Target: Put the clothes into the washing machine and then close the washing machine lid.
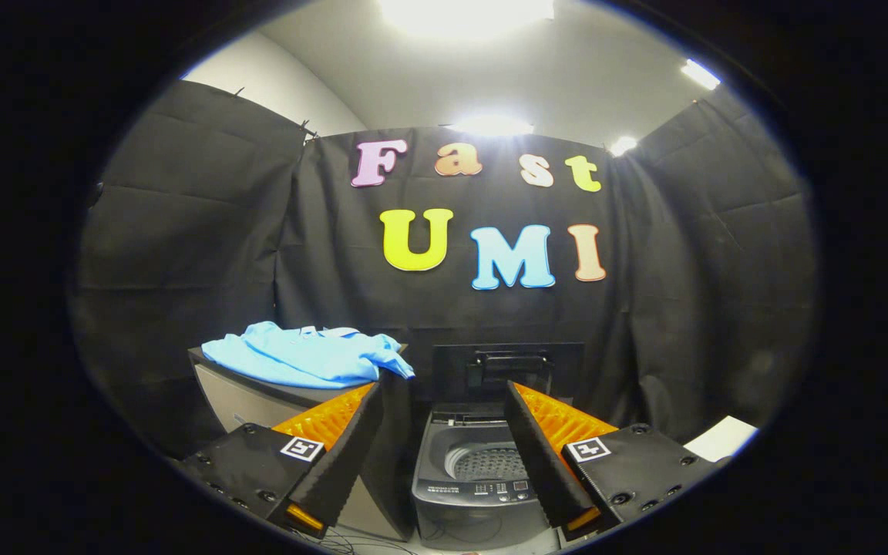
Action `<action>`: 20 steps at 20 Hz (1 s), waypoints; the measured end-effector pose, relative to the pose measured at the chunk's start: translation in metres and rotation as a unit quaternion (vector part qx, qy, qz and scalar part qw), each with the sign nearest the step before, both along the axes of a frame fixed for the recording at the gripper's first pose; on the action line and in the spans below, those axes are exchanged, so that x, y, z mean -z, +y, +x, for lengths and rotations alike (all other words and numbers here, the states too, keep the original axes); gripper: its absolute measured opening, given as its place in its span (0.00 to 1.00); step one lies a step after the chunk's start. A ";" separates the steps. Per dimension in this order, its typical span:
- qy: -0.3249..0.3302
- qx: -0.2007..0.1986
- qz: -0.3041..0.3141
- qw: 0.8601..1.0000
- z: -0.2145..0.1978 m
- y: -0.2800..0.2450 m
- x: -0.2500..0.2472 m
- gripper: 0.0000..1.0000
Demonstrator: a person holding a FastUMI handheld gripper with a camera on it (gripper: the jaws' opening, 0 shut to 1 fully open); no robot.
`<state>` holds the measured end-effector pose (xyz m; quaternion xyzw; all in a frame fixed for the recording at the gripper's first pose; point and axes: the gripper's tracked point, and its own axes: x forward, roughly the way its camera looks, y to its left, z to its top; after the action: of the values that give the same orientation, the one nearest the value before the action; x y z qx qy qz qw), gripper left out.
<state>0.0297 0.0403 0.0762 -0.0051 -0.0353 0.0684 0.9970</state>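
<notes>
Task not started, as far as I can judge. Small grey top-load washing machine (pixel 475 478) sits on the floor w/ its dark lid (pixel 507 368) up, drum empty. Beside it a grey cabinet (pixel 259 401); the crumpled light-blue shirt (pixel 309 356) lies on top, reaching the edge nearest the machine. Gripper (pixel 442 408) fingers spread wide, holding nothing. Left: grab shirt, drop in drum, close lid.
</notes>
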 end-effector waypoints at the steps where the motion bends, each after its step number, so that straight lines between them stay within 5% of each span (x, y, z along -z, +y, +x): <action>1: 0.003 -0.005 -0.003 1.000 0.007 0.006 -0.002 0.98; 20: 0.061 -0.167 -0.006 0.984 0.098 0.179 -0.051 0.98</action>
<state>0.1278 0.2190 0.1276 -0.0008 0.0253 0.2344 0.9718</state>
